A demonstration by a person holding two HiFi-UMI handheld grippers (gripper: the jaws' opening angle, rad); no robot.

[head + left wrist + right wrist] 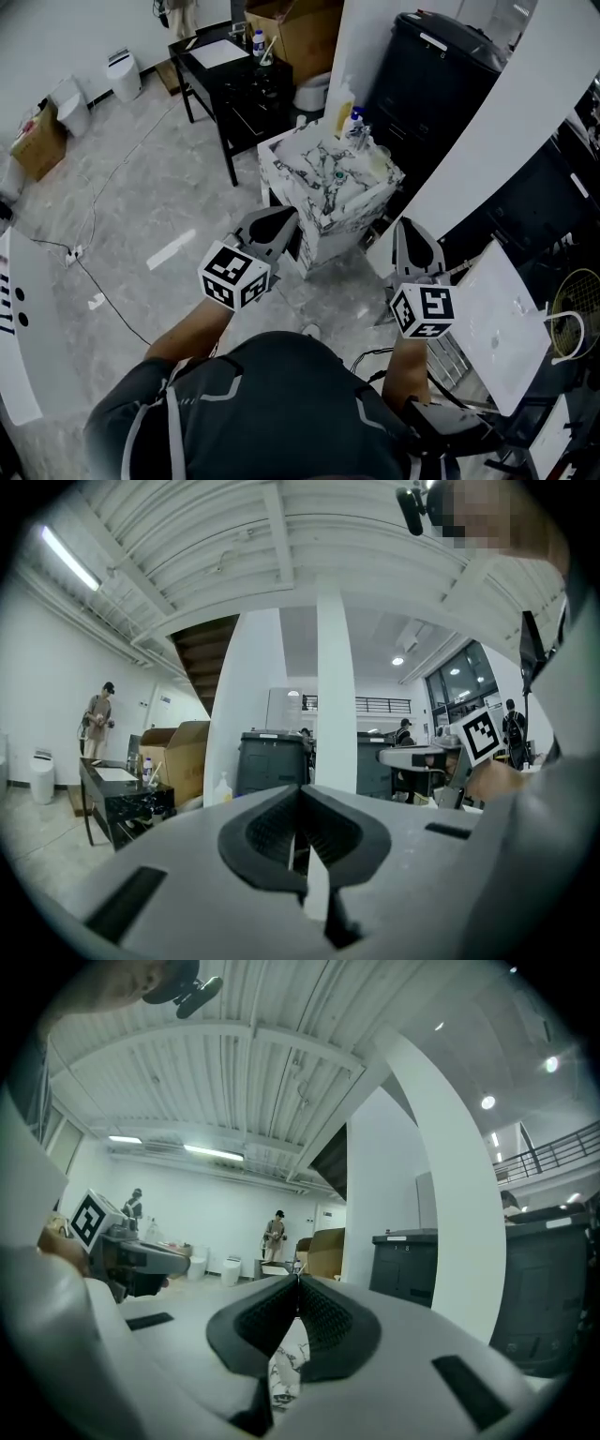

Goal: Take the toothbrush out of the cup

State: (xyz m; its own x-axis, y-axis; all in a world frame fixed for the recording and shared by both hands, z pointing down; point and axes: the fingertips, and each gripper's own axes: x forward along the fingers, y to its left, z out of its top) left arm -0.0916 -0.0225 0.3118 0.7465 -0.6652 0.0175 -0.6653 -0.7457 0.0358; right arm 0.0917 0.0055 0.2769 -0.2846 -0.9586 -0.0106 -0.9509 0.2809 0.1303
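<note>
A small marble-patterned table (pixel 323 202) stands ahead of me on the floor. A yellow bottle (pixel 343 108), a blue-capped bottle (pixel 355 120) and a few small things crowd its far corner. They are too small to pick out the cup or the toothbrush. My left gripper (pixel 284 219) is held level just short of the table's near left side, jaws closed and empty. My right gripper (pixel 406 228) is at the table's near right side, also closed and empty. In the left gripper view the left gripper (pixel 300 789) has its tips together, and so does the right gripper (pixel 298 1281) in its own view.
A black desk (pixel 234 75) and an open cardboard box (pixel 291 28) stand behind the table. To the right are a white column (pixel 356 47) and a black bin (pixel 431 75). A cable (pixel 103 281) runs over the floor at left. A person (pixel 97 719) stands far off.
</note>
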